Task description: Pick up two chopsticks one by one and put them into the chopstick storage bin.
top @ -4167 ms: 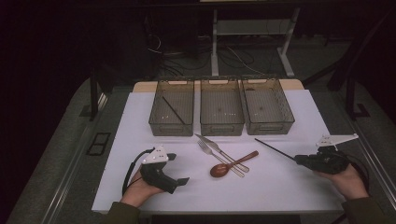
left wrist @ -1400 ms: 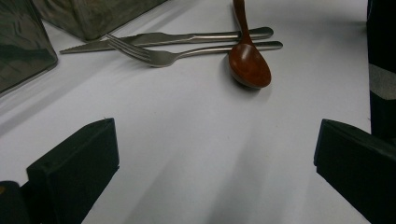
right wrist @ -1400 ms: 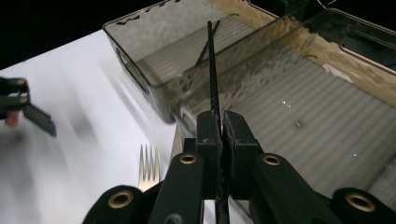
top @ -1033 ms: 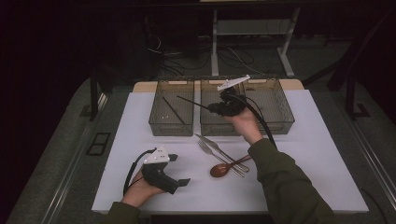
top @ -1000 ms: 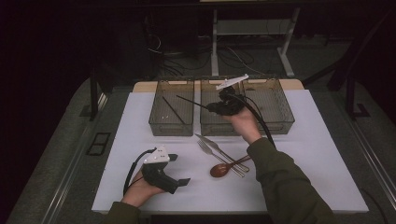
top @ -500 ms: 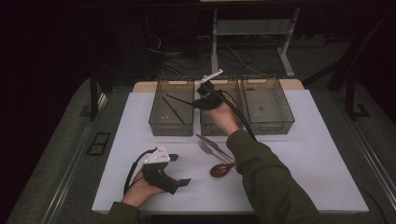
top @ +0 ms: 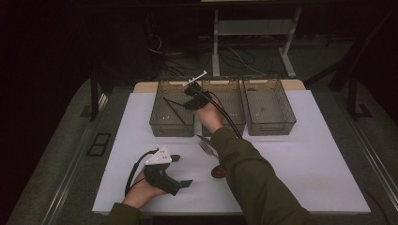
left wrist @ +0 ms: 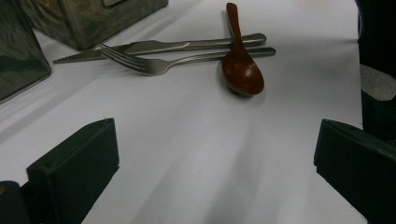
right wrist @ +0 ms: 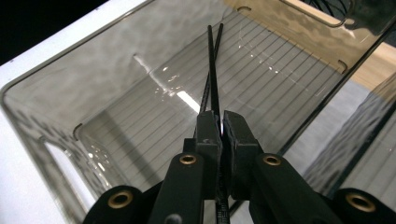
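- The left gripper [top: 180,171] rests on the white table [top: 309,164] near the person, its jaws wide apart and empty.
- Just beyond lie a fork [left wrist: 154,65], a knife [left wrist: 154,45] and a brown spoon [left wrist: 242,72], apparently not yet sorted.
- Farther off, the right gripper [right wrist: 219,128] is clamped on a black chopstick [right wrist: 212,70] over the left bin [top: 171,110]; a second stick seems to lie inside.
- The middle bin [top: 234,101] and right bin [top: 270,105] look empty.

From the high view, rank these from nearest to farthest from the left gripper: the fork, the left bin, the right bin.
Measured from the left gripper at the table's near left:
1. Fork, just ahead and to its right on the white mat.
2. Left bin, farther forward, where the right gripper holds chopsticks.
3. Right bin, far across at the back right.
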Tool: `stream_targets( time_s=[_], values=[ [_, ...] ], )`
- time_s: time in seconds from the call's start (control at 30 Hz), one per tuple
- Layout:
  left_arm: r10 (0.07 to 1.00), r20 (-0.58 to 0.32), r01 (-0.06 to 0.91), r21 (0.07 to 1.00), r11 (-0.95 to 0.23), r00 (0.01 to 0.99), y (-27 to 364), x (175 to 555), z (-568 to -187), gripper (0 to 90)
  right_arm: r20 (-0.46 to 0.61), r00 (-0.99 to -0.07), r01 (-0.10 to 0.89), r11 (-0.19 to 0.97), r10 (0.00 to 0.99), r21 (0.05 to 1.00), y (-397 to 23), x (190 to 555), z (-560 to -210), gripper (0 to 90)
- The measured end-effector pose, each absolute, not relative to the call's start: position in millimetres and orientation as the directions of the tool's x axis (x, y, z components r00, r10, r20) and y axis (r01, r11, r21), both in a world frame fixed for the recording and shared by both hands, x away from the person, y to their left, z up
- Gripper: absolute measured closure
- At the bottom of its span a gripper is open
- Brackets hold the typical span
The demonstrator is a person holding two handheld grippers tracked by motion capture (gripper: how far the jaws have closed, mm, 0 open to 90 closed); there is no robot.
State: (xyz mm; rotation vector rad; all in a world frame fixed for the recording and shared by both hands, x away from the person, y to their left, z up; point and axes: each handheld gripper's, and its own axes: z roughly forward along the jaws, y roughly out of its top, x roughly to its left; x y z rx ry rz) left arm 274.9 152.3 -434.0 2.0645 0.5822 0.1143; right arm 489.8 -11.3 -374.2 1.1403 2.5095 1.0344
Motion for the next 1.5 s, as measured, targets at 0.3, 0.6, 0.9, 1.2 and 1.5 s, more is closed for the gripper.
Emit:
stream_targets(
  time_s=[0.3, 0.6, 0.9, 1.2, 1.5],
  values=[
    [0.444, -0.148, 0.357, 0.828, -0.433, 0.883, 152, 275, -434, 0.0, 0.121, -0.7, 0.583, 0.465, 0.703, 0.667, -2, 492, -381, 78.4],
    [0.445, -0.145, 0.354, 0.828, -0.435, 0.884, 153, 275, -434, 0.0, 0.182, -0.736, 0.564, 0.443, 0.652, 0.696, -11, 485, -371, 58.9],
    [0.45, -0.146, 0.359, 0.825, -0.437, 0.881, 153, 275, -434, 0.0, 0.173, -0.795, 0.487, 0.442, 0.581, 0.753, -32, 465, -359, 38.8],
    [0.455, -0.145, 0.361, 0.825, -0.435, 0.878, 153, 275, -434, 0.0, 0.143, -0.828, 0.423, 0.437, 0.542, 0.794, -64, 442, -351, 27.7],
    [0.459, -0.145, 0.366, 0.821, -0.439, 0.877, 153, 275, -435, 0.0, 0.14, -0.836, 0.4, 0.414, 0.531, 0.817, -102, 419, -347, 25.1]
  ],
)
